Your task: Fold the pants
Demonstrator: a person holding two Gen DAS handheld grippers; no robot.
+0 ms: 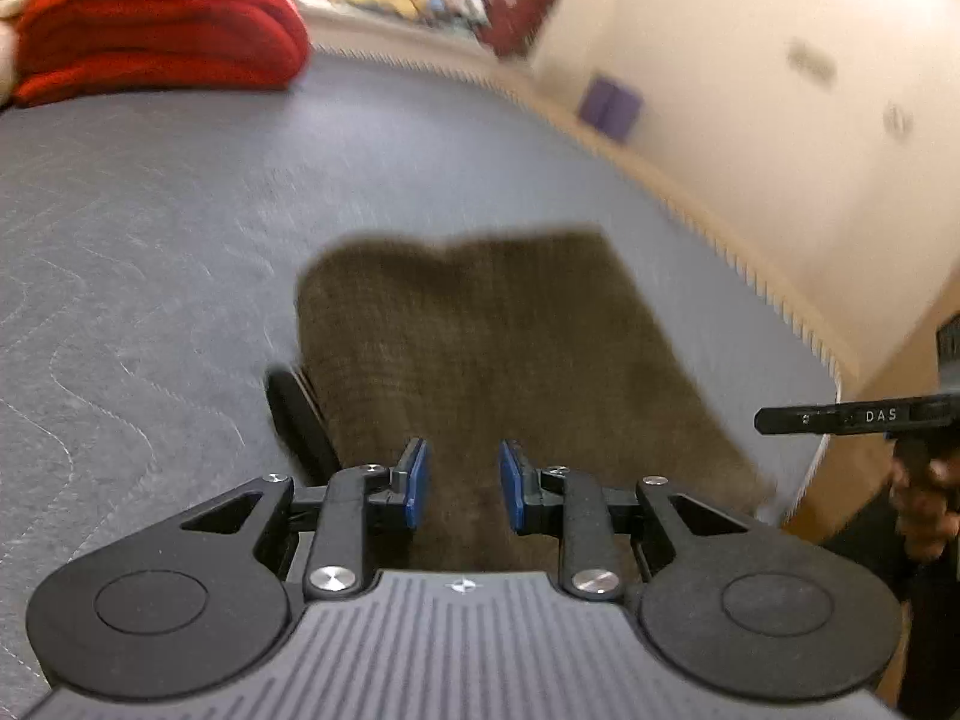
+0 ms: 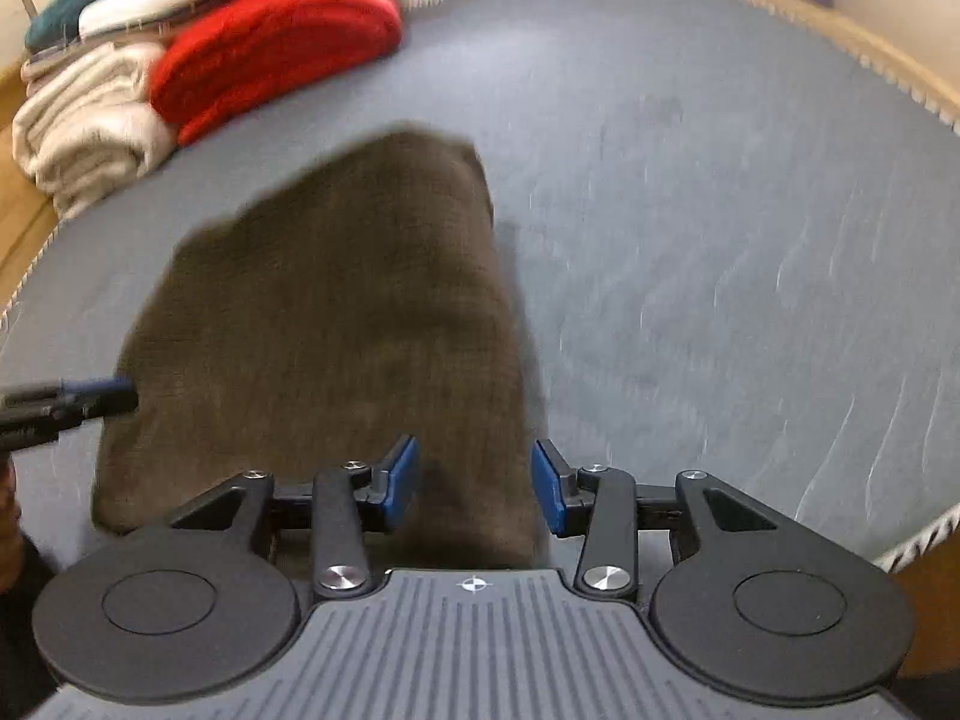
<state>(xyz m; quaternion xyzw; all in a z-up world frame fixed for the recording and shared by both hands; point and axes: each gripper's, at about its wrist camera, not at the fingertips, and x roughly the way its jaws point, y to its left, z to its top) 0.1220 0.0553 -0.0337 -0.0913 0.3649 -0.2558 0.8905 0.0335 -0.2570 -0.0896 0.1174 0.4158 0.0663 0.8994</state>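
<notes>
The dark brown pants [image 1: 504, 360] lie folded in a compact rectangle on the grey mattress [image 1: 150, 240]. They also show in the right wrist view [image 2: 336, 324]. My left gripper [image 1: 462, 483] is open and empty, just above the near edge of the pants. My right gripper [image 2: 474, 486] is open and empty, over the near right corner of the pants. The left gripper's fingertip [image 2: 102, 393] shows at the left edge of the right wrist view. The right gripper [image 1: 852, 417] shows at the right edge of the left wrist view.
A folded red blanket [image 1: 156, 30] lies at the mattress's far end, next to folded white and teal laundry [image 2: 90, 114]. A cream wall [image 1: 750, 90] runs along the mattress's side. A purple block [image 1: 609, 105] leans against it. Both views are motion-blurred.
</notes>
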